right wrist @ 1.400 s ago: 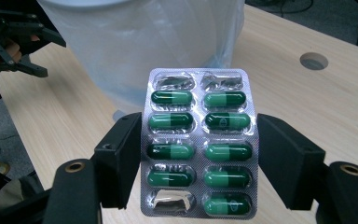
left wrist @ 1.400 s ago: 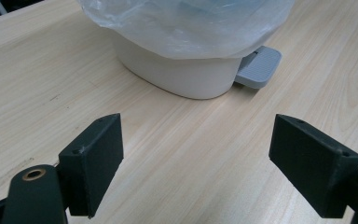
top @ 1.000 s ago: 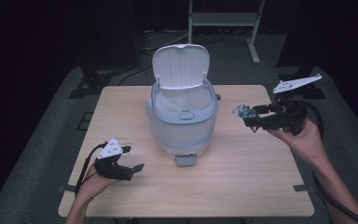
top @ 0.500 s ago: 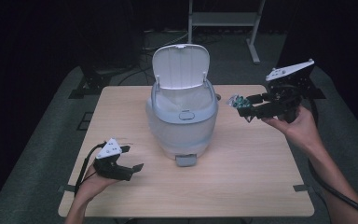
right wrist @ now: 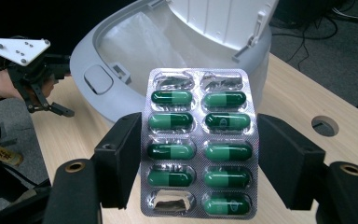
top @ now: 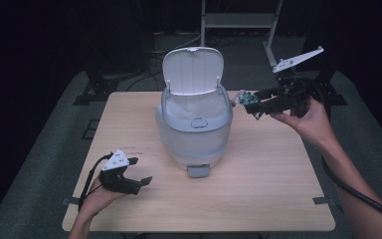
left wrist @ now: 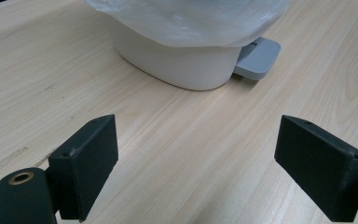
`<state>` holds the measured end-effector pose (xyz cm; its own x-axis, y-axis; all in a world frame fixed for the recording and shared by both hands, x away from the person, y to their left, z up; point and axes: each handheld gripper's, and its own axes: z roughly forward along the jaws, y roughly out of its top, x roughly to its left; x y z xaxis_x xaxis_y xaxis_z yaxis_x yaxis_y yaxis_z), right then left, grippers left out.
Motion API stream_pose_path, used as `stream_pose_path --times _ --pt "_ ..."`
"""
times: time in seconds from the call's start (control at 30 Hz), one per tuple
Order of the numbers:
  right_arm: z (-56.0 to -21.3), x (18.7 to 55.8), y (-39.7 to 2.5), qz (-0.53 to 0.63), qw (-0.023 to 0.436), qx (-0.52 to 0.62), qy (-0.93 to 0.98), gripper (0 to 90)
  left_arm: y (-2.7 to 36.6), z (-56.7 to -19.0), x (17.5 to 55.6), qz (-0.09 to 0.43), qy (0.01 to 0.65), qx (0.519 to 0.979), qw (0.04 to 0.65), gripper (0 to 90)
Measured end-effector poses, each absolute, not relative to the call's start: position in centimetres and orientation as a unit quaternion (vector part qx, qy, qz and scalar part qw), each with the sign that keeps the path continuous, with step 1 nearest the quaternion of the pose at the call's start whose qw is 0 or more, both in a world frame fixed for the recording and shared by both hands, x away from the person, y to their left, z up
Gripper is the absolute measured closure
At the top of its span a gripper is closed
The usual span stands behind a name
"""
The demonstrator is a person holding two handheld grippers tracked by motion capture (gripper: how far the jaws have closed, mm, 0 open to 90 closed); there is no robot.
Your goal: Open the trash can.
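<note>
A white pedal bin (top: pixel 194 132) stands mid-table with its lid (top: pixel 193 69) tipped up and a clear liner inside. My right gripper (top: pixel 251 103) hovers just right of the bin's rim, shut on a silver blister pack of green capsules (top: pixel 243 96). In the right gripper view the blister pack (right wrist: pixel 199 140) stands upright between the jaws of the right gripper (right wrist: pixel 200 161), in front of the bin's opening (right wrist: pixel 135 42). My left gripper (top: pixel 140 171) rests open near the table's front left. In its own view, the left gripper (left wrist: pixel 203 158) faces the bin's base (left wrist: pixel 182 65), nothing between the jaws.
The bin's grey foot pedal (top: pixel 199 171) sticks out toward the front edge, and shows as pedal (left wrist: pixel 257 58). The wooden table (top: pixel 258 189) has a cable hole (right wrist: pixel 325 126) near its right side. A metal rack (top: pixel 238 20) stands behind the table.
My right gripper has risen and moved left toward the bin's rim with the blister pack in it. The left gripper has stayed in place.
</note>
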<state>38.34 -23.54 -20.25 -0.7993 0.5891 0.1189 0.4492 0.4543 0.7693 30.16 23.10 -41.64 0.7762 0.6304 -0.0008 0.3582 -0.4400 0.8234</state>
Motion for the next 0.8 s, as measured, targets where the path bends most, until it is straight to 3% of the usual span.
stream_pose_path --times 0.8 --pt "-18.6 40.6 -19.4 0.410 0.075 0.274 0.866 32.5 23.4 -41.6 30.0 0.153 0.295 0.834 0.440 12.4"
